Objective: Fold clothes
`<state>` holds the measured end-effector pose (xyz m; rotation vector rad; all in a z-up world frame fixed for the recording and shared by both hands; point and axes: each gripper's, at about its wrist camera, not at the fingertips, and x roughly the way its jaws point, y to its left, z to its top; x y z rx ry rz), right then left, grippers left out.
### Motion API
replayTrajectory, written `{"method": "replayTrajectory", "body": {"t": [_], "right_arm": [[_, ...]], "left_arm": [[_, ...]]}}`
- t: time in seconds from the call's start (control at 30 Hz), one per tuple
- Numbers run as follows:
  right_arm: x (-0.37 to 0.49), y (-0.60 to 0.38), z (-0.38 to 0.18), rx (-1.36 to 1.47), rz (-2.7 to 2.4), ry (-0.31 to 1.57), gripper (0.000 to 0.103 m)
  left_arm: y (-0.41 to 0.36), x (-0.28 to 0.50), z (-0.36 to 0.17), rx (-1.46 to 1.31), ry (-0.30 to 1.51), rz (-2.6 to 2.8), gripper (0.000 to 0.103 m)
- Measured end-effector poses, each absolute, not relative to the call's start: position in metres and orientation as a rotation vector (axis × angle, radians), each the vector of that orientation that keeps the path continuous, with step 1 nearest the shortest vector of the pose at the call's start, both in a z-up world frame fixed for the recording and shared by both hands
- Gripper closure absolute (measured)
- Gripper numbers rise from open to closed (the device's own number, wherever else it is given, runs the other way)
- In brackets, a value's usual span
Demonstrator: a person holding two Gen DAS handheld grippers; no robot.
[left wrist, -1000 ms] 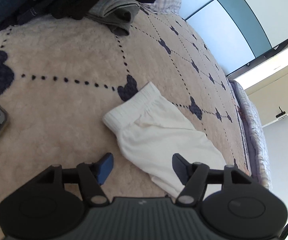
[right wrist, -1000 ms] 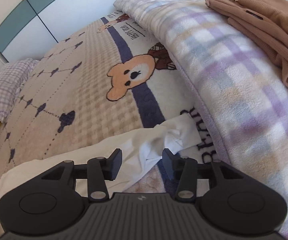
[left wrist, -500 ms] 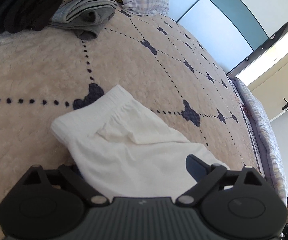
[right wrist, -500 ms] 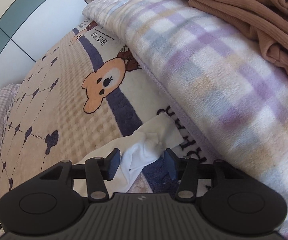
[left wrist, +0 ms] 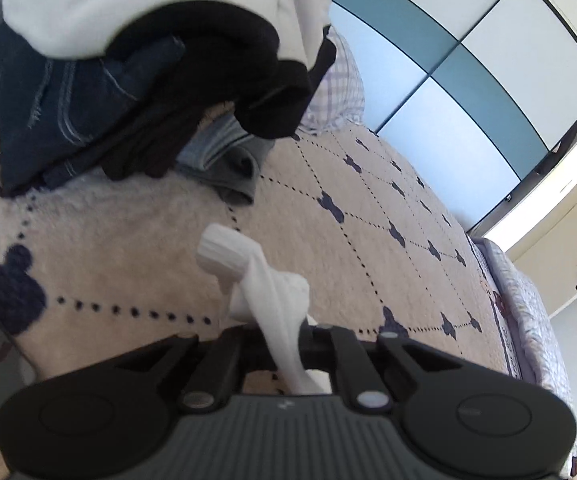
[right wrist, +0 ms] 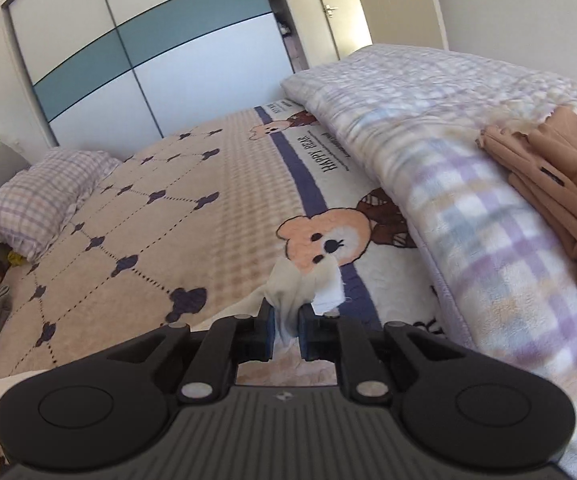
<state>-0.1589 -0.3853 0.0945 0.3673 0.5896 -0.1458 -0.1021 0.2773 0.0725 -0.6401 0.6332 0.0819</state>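
Pinching the white garment off the bedspread: left gripper, right gripper, right jaws closing, both angled downward.

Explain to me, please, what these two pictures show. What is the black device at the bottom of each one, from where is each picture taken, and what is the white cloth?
There is no robot here. A person holds a hand tool with two fingers in each hand, and a wide-angle camera on each tool looks forward along its fingers. So one picture comes from the left gripper and the other from the right gripper.

Both look down at a bed blanket with a bear pattern. Each gripper pinches a white garment, seemingly the same piece; the right one, with jaws just closing, grips bunched fabric.

Also on the bed: a pile of dark clothes, a checked pillow and a tan garment on a checked blanket.
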Motion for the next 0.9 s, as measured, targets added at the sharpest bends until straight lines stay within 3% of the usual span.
{"method": "replayTrajectory", "body": {"t": [0.2, 0.3, 0.57, 0.77, 0.9], "right_arm": [[-0.131, -0.379, 0.052, 0.305, -0.151, 0.843, 0.090], [-0.139, -0.380, 0.054, 0.284, -0.156, 0.843, 0.088], [-0.144, -0.379, 0.060, 0.083, -0.167, 0.867, 0.088], [-0.148, -0.378, 0.071, 0.090, -0.119, 0.810, 0.088], [-0.138, -0.352, 0.078, 0.052, -0.012, 0.768, 0.077]], "left_arm": [[0.283, -0.106, 0.032, -0.604, 0.865, 0.135, 0.097], [0.285, -0.111, 0.037, -0.577, 0.856, 0.136, 0.092], [0.293, -0.120, 0.053, -0.551, 0.851, 0.205, 0.063], [0.295, -0.136, 0.098, -0.469, 0.686, 0.258, 0.053], [0.267, -0.120, 0.103, -0.410, 0.689, 0.118, 0.051]]}}
